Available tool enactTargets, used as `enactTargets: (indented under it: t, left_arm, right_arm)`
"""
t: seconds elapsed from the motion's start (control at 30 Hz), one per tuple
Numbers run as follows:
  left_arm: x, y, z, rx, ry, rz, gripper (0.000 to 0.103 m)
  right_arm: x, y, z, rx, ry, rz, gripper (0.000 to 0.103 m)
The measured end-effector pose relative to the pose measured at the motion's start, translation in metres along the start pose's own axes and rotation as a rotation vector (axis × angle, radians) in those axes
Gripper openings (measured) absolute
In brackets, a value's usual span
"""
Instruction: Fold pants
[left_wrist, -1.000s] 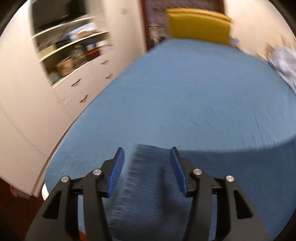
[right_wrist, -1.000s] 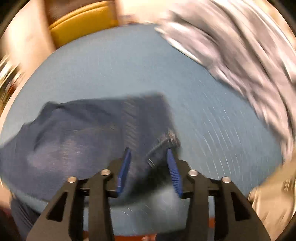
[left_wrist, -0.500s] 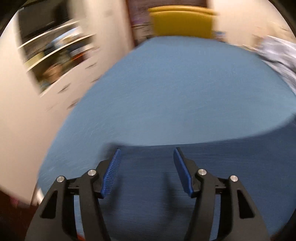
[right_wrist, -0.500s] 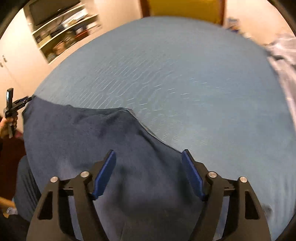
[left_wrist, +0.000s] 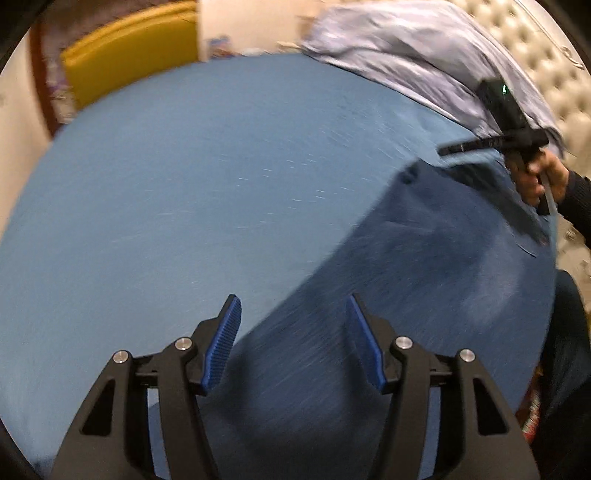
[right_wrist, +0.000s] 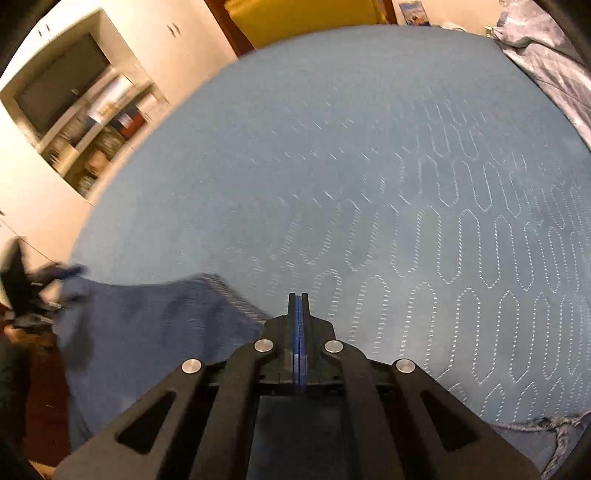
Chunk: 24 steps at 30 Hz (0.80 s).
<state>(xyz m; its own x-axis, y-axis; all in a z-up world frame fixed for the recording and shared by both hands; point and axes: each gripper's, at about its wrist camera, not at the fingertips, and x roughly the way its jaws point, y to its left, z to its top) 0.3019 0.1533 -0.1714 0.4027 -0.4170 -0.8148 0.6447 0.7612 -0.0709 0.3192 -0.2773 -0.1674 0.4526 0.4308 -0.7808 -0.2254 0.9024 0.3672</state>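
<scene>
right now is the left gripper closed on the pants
No, the left gripper is open, its blue pads spread apart above the pants.

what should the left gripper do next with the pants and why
Probably close the left gripper on the pants. Its fingers stand open with the dark blue fabric edge lying between them, ungripped, on the blue bed cover. The right gripper is already shut, though whether it pinches fabric is hidden. A grip on both sides seems needed before lifting for a fold.
</scene>
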Motion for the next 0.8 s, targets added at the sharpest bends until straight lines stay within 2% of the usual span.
enactTargets:
  t: [0.03,0.07,0.1,0.13,0.2,0.3,0.33,0.43,0.47,0.5,0.53,0.57,0.6,0.63,0.7,0.8]
  left_arm:
    - [0.010,-0.002,0.004,0.016,0.018,-0.010,0.059]
    - [0.020,-0.003,0.006,0.032,0.045,-0.025,0.059]
    - [0.027,-0.002,0.008,0.038,0.063,-0.043,0.057]
    - [0.031,-0.001,0.006,0.040,0.074,-0.054,0.056]
    - [0.042,0.003,0.012,0.036,0.105,-0.082,0.046]
    - [0.049,-0.002,0.017,0.064,0.130,-0.102,0.036]
    - [0.045,-0.004,0.017,0.073,0.133,-0.103,0.036]
    - [0.040,-0.010,0.026,0.110,0.120,-0.096,0.037]
    - [0.042,-0.012,0.031,0.120,0.117,-0.091,0.041]
    - [0.042,-0.012,0.033,0.126,0.117,-0.081,0.045]
    - [0.045,-0.014,0.035,0.131,0.120,-0.076,0.044]
    - [0.049,-0.014,0.037,0.140,0.143,-0.091,0.035]
    - [0.055,-0.016,0.039,0.145,0.164,-0.109,0.008]
    - [0.059,-0.019,0.038,0.159,0.191,-0.116,0.004]
    - [0.057,-0.019,0.037,0.166,0.186,-0.106,0.002]
    - [0.044,-0.012,0.042,0.120,0.119,-0.089,0.002]
  right_arm:
    - [-0.004,0.004,-0.002,-0.028,0.014,0.033,0.035]
    - [-0.008,0.010,-0.003,-0.067,0.025,0.054,0.072]
    - [-0.011,0.016,-0.003,-0.124,0.017,0.050,0.086]
    - [-0.012,0.021,-0.004,-0.169,0.015,0.045,0.090]
    - [-0.002,0.024,0.000,-0.211,0.063,0.025,0.089]
    - [0.017,0.031,0.007,-0.236,0.133,0.032,0.078]
    - [0.021,0.032,0.012,-0.254,0.146,0.031,0.073]
    - [0.028,0.041,0.009,-0.303,0.177,0.065,0.051]
    - [0.033,0.046,0.009,-0.314,0.189,0.059,0.040]
    - [0.041,0.047,0.011,-0.316,0.202,0.056,0.033]
    - [0.042,0.047,0.013,-0.312,0.207,0.060,0.023]
    - [0.040,0.045,0.013,-0.310,0.207,0.065,0.016]
    - [0.038,0.047,0.012,-0.319,0.200,0.062,0.013]
    - [0.033,0.046,0.011,-0.322,0.192,0.056,0.011]
    - [0.032,0.048,0.011,-0.304,0.171,0.052,0.008]
    - [0.025,0.037,0.011,-0.247,0.125,0.054,0.006]
